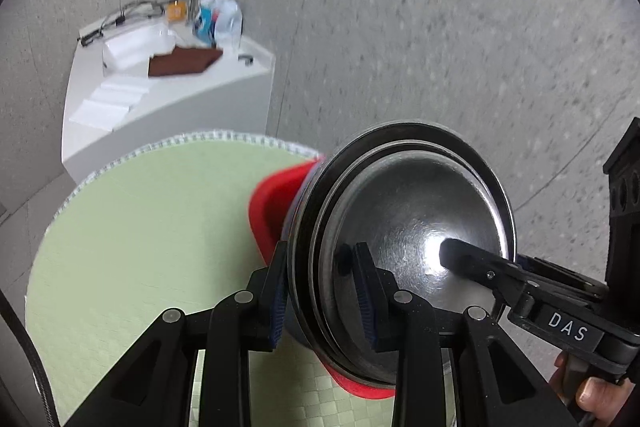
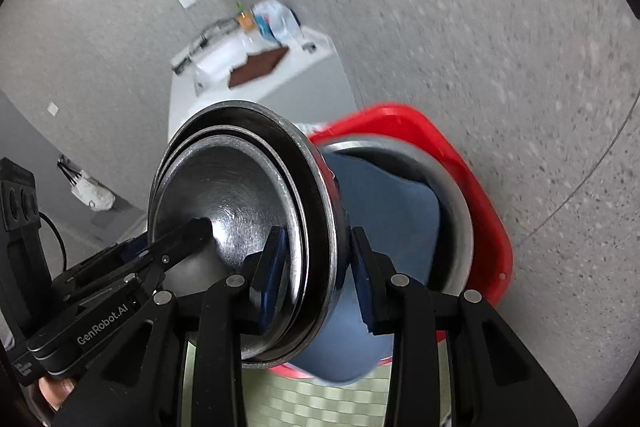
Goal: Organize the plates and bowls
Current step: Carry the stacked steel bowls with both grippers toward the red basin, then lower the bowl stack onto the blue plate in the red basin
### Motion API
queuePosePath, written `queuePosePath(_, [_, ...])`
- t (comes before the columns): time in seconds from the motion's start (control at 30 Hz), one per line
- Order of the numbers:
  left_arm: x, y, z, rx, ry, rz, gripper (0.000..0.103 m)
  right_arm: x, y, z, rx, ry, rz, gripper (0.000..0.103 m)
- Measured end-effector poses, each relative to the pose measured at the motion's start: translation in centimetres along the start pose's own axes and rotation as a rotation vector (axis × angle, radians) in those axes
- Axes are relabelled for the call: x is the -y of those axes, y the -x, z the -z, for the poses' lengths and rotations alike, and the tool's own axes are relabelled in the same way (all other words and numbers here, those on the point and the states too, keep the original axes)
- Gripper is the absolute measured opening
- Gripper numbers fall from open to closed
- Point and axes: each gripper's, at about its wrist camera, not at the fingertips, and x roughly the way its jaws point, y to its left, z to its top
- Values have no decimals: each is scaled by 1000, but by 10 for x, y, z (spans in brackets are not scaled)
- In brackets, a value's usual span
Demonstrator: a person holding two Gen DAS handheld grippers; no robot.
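Note:
A stack of nested steel bowls [image 1: 420,227] is held tilted on edge above the round green table mat [image 1: 140,247]. My left gripper [image 1: 322,299] is shut on the stack's near rim, one finger inside, one outside. My right gripper [image 2: 316,279] is shut on the rim from the other side; it also shows in the left wrist view [image 1: 452,251], with a fingertip inside the bowl. The steel bowls [image 2: 240,211] sit in front of a blue bowl [image 2: 384,227], another steel bowl [image 2: 452,195] and a red plastic basin [image 2: 480,195]. The red basin [image 1: 272,211] shows behind the stack.
A white counter [image 1: 168,99] with a brown cloth, papers, cables and a plastic bag stands beyond the table. Speckled grey floor [image 1: 440,47] lies to the right. A white bag [image 2: 92,193] leans by the wall at the left.

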Motion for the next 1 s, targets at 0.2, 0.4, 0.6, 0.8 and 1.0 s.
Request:
queuePosePath(0.2, [22, -39, -21, -38, -1, -49, 24, 25, -27, 0, -79, -18, -24, 33])
queuePosePath(0.4, [31, -56, -28, -42, -32, -88, 24, 40, -47, -3, -133, -27, -27, 33])
queuePosePath(0.6, [33, -50, -19, -21, -37, -79, 26, 47, -53, -3, -142, -33, -30, 36])
queuePosePath(0.8, [20, -18, -3, 98, -30, -120, 29, 50, -55, -1, -145, -27, 5, 41])
queuePosePath(1.0, [0, -22, 28, 150, 47, -157, 34, 50, -50, -2, -129, -27, 13, 41])
